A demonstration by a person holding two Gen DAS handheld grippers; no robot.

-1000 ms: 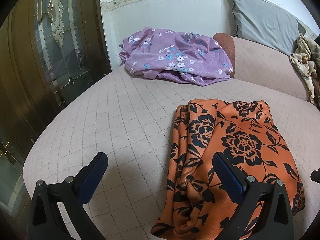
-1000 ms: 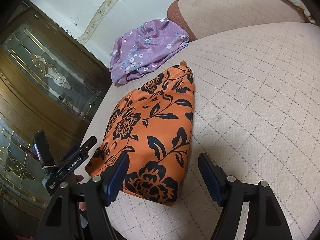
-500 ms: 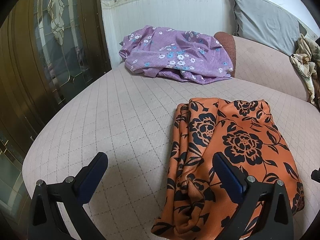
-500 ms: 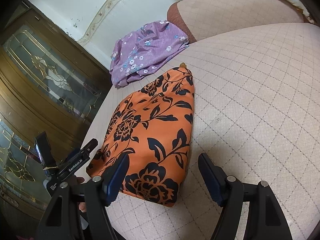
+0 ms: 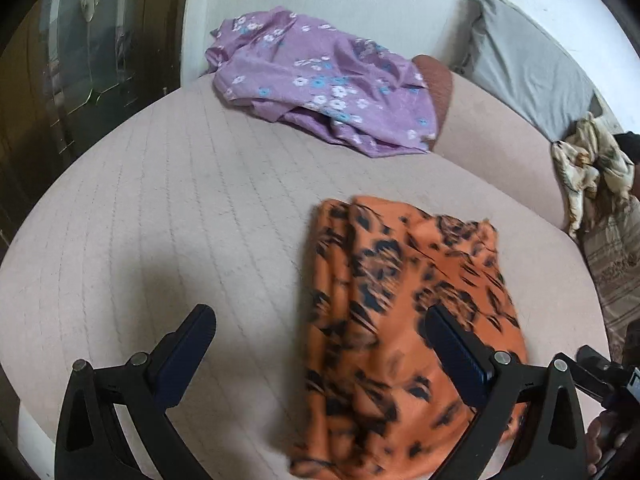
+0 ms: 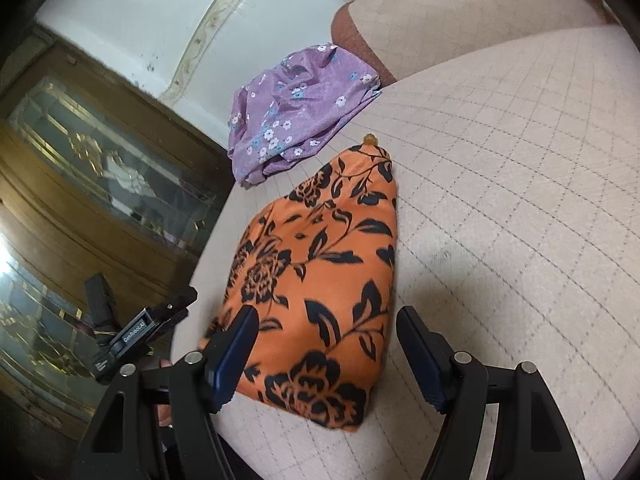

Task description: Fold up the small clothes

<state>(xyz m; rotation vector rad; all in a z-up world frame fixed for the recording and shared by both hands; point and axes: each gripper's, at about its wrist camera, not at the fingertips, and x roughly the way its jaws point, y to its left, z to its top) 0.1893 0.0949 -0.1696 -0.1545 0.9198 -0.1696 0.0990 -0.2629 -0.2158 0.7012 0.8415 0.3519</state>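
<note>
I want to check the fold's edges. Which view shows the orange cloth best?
The right wrist view: the orange cloth is sharp there, whole, with its folded edges plain. In the left wrist view the same cloth is blurred, and a claw finger covers part of it.

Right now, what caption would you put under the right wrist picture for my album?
Open right gripper hovers over a folded orange flowered cloth on a pink quilted bed, purple cloth behind.

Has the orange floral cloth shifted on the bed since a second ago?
No. In the right wrist view the orange floral cloth keeps its place beside the purple garment.
</note>
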